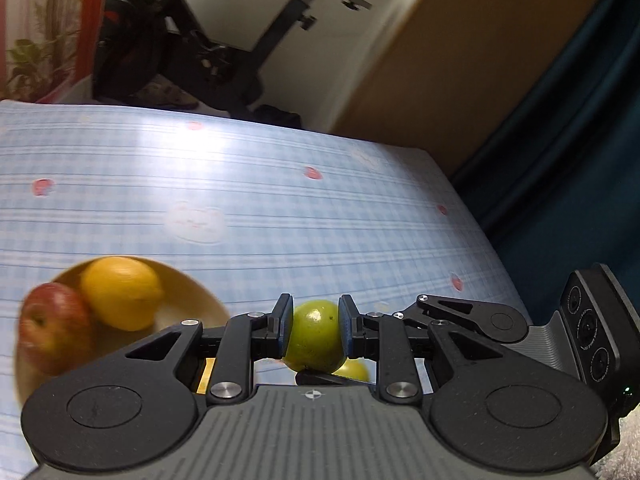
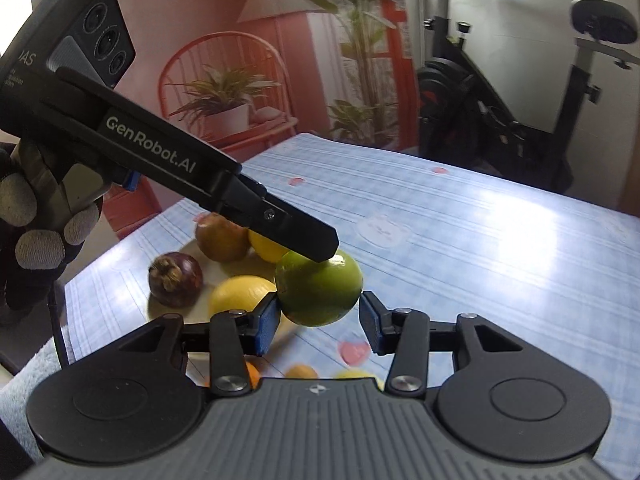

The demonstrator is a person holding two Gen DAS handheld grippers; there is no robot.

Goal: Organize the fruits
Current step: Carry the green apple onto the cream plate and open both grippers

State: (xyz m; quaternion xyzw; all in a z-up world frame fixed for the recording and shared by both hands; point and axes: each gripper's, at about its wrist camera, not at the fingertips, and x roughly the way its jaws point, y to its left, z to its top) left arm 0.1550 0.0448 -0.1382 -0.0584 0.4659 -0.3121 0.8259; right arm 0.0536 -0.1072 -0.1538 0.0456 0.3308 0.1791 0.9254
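My left gripper point(image 1: 315, 330) is shut on a round green fruit point(image 1: 316, 344), held above the table. In the right wrist view the left gripper point(image 2: 320, 254) reaches in from the upper left, clamped on the top of the green fruit point(image 2: 320, 292). My right gripper point(image 2: 320, 330) stands open just below and before that fruit, with a gap at its right pad point(image 2: 370, 326). A pale yellow plate point(image 1: 192, 284) holds a lemon point(image 1: 120, 296) and a red apple point(image 1: 52, 332). From the right, the plate point(image 2: 236, 270) also shows a dark mangosteen point(image 2: 176, 280).
A blue checked cloth point(image 1: 280, 200) covers the table; its right edge drops off to a dark curtain point(image 1: 580, 160). Small orange and yellow fruits point(image 2: 302, 372) lie under the right gripper. A gloved hand point(image 2: 36, 232) holds the left device. An exercise bike point(image 2: 520, 100) stands beyond the table.
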